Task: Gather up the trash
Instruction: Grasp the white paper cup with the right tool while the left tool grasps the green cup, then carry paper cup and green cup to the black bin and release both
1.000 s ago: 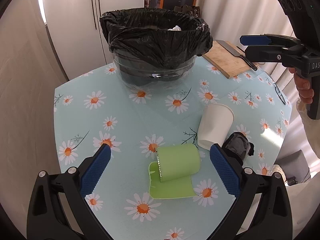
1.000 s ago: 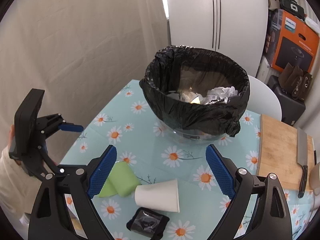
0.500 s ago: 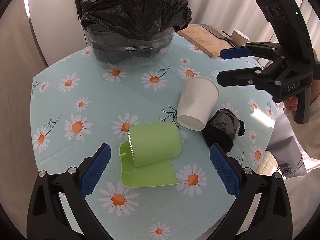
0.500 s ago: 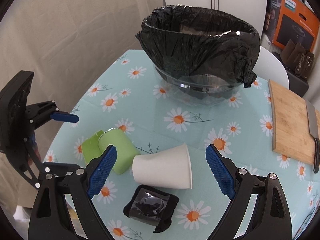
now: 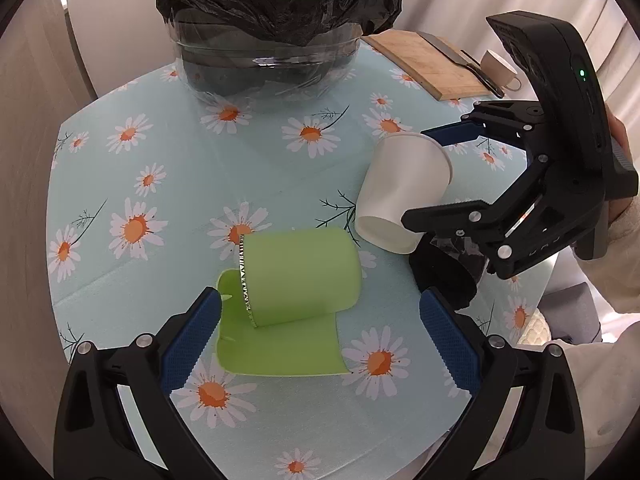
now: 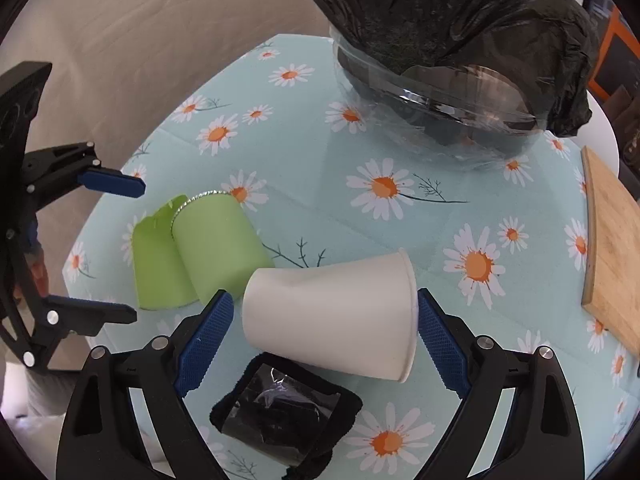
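The right tool (image 6: 322,334) is spread wide around the white paper cup (image 6: 332,316), which lies on its side on the daisy worktop (image 6: 400,220). The left tool (image 5: 320,336), also released, hovers over the green cup (image 5: 300,276) near the black-lined bin (image 5: 276,20).

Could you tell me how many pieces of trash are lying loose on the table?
3: a green cup before the left gripper, a white paper cup between the right gripper's fingers, and a black wrapper beside it.
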`<state>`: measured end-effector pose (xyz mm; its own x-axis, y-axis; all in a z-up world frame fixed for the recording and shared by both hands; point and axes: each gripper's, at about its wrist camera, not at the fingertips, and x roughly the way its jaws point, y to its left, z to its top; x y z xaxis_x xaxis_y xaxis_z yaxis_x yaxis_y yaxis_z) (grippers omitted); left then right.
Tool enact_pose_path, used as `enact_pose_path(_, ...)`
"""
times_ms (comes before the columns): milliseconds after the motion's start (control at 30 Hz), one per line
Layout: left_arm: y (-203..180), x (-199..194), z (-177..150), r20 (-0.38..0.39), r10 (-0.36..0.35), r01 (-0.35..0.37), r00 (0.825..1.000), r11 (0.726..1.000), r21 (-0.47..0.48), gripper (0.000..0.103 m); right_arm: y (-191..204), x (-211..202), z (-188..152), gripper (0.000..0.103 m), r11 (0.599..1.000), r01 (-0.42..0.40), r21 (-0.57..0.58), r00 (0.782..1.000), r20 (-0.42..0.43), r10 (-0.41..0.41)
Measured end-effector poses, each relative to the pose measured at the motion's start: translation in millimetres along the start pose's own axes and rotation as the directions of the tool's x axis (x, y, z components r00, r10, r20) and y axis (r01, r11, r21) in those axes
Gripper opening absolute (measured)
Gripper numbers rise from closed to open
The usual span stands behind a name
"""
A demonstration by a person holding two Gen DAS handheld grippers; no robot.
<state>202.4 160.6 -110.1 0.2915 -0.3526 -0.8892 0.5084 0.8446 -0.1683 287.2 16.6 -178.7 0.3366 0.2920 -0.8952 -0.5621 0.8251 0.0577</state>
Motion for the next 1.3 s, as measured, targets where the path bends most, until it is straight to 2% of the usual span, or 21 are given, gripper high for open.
enact_pose_path(67,1,0,1,0.01,0.003,-0.003,1.0,1.0,-0.02,0.097,5,8,1,0.084,0.999,0.016,-0.034,1.0,-0.025,-0.016)
enact_pose_path(200,2,4,3,0.02,-0.002,0.003,1.0,0.998,-0.068,0.097,1,8,2,0.083,0.999,-0.002,-0.052,1.0,-0.031,0.0)
enact_pose_path(333,4,12,5,0.017,-0.004,0.006,1.0,0.995,-0.1,0.097,-17,-4,-1,0.083,0.999,-0.044,-0.031,0.999,-0.022,0.044)
enact_pose_path(467,6,24,10,0.005,0.001,-0.001,1.0,0.993,-0.118,0.097,-41,-18,-8,0.083,0.999,-0.047,0.0,0.999,-0.004,0.047)
enact_pose_path(733,10,45,11,-0.064,0.04,-0.048,0.997,0.99,-0.131,0.097,-75,-35,-25,0.084,0.997,-0.044,0.057,0.999,0.016,0.043)
enact_pose_path(967,4,61,16,-0.11,0.127,-0.137,0.986,0.987,-0.086,0.097,-84,-39,-33,0.084,0.996,-0.057,0.065,0.998,0.016,0.056)
enact_pose_path(1067,-1,70,18,-0.128,0.159,-0.168,0.979,0.984,-0.062,0.082,-87,-39,-36,0.084,0.996,-0.063,0.066,0.998,0.017,0.062)
enact_pose_path(1100,-3,71,19,-0.129,0.168,-0.176,0.977,0.983,-0.057,0.082,-87,-39,-37,0.084,0.996,-0.061,0.068,0.998,0.017,0.06)
enact_pose_path(1300,-3,59,21,-0.099,0.118,-0.13,0.988,0.984,-0.118,0.082,-97,-42,-41,0.084,0.995,-0.064,0.077,0.998,0.024,0.062)
